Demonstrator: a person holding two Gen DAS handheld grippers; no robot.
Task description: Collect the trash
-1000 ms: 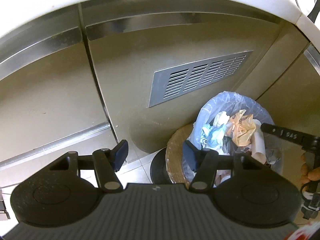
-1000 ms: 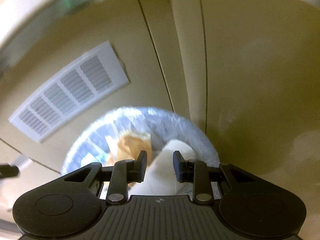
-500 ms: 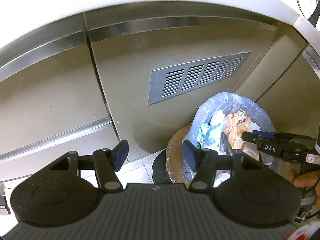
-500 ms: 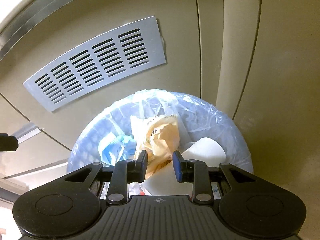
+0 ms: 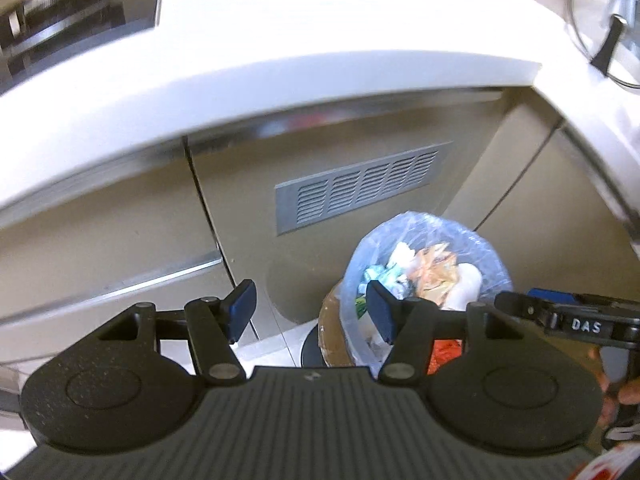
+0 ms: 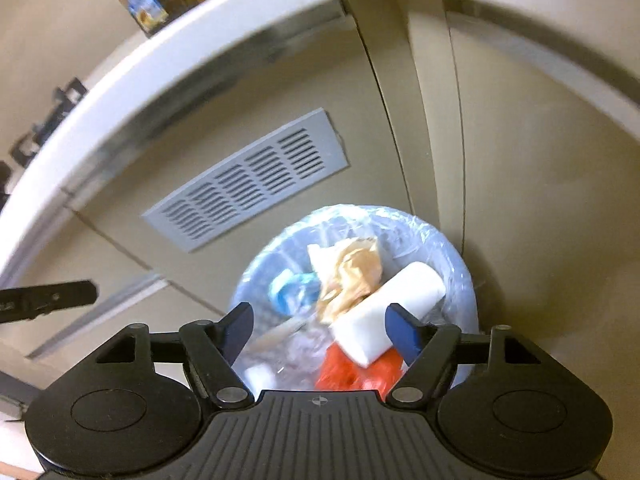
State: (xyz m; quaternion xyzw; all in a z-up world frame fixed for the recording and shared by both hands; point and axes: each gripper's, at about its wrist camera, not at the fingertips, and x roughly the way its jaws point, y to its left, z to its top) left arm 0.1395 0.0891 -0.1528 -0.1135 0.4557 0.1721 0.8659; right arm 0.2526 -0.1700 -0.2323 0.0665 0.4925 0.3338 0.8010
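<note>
A bin with a pale blue plastic liner [image 6: 452, 256] [image 5: 432, 236] stands on the floor against the cabinet, full of trash. In it lie a tan wrapper [image 6: 352, 272], a blue-and-white crumpled piece [image 6: 288, 288], a red wrapper [image 6: 348, 372] and, on top, a white paper cup [image 6: 394, 312] [image 5: 466, 284]. My right gripper [image 6: 320, 330] hangs above the bin with its jaws opening. The cup lies below them and the pads do not press on it. My left gripper [image 5: 311, 312] is open and empty, left of the bin. The right gripper [image 5: 560, 316] shows at that view's right edge.
Beige cabinet doors with a grey vent grille [image 5: 360, 184] rise behind the bin. A white countertop [image 5: 320, 60] juts out overhead, with bottles [image 6: 144, 0] and a glass lid [image 5: 608, 20] on it. A person's hand [image 5: 628, 392] holds the right gripper. Pale floor tiles [image 5: 276, 348] lie left of the bin.
The right jaws have spread and the white cup they held now lies on the trash in the bin. Both grippers have risen, so the countertop has come into view.
</note>
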